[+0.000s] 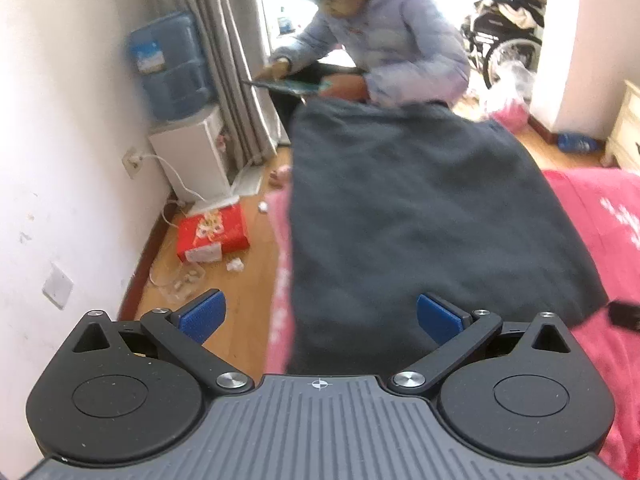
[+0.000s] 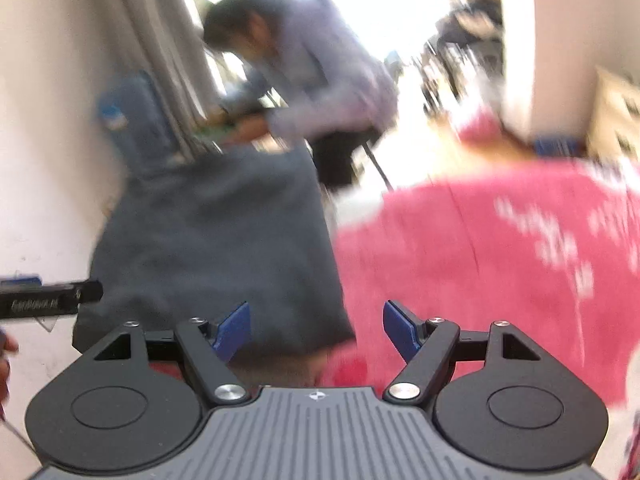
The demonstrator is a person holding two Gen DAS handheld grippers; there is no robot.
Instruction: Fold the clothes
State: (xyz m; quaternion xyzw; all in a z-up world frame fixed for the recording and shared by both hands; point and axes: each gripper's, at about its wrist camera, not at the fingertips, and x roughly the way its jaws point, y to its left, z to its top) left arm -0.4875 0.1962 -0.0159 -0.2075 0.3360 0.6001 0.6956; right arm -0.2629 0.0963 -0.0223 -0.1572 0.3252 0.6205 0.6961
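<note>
A dark grey garment (image 1: 420, 216) lies flat on the pink bedcover (image 1: 600, 216), reaching to the bed's left edge. My left gripper (image 1: 320, 316) hangs open above the garment's near end, its blue pads wide apart with nothing between them. In the right wrist view, which is blurred by motion, the same garment (image 2: 212, 248) lies left of centre on the pink bedcover (image 2: 500, 260). My right gripper (image 2: 316, 328) is open over the garment's near right corner, holding nothing. The other gripper's black edge (image 2: 48, 300) shows at the far left of that view.
A person in a light purple jacket (image 1: 388, 40) sits bent over beyond the bed's far end. On the wooden floor to the left stand a water dispenser (image 1: 188, 152) and a red box (image 1: 214, 232) with scattered litter. A wheelchair (image 1: 508, 32) and a cream cabinet (image 1: 626, 128) stand at right.
</note>
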